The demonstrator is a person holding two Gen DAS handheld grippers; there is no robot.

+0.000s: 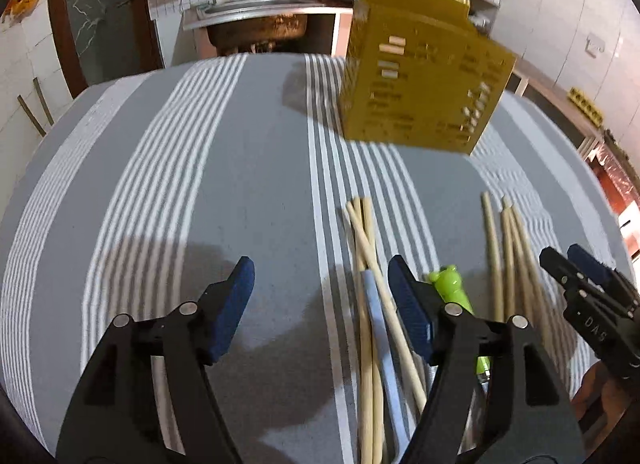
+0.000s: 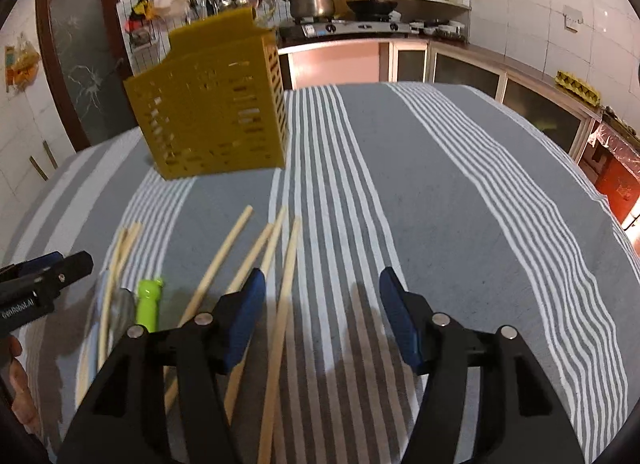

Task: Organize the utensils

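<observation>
Both grippers stood apart and empty. The chopsticks (image 1: 374, 284) lay lengthwise just ahead of the left gripper (image 1: 322, 304), toward the yellow utensil basket (image 1: 420, 76); the right gripper (image 2: 322, 312) flanked another chopstick (image 2: 284, 304).

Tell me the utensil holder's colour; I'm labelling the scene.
Mustard yellow, slotted utensil holder; it shows best in the right wrist view.

The basket (image 2: 216, 104) stood on the counter (image 2: 440, 204), at its far side. The chopsticks (image 2: 224, 260) lay on the counter in front of the basket, nearer the cameras. One bunch of chopsticks (image 1: 370, 264) lay left of the little bottle (image 1: 452, 284), and another bunch (image 1: 508, 248) lay right of it. A spoon (image 2: 122, 310) lay just left of the bottle, in front of the basket. Behind the basket were the sink (image 1: 260, 24) and the stove (image 2: 344, 28).
</observation>
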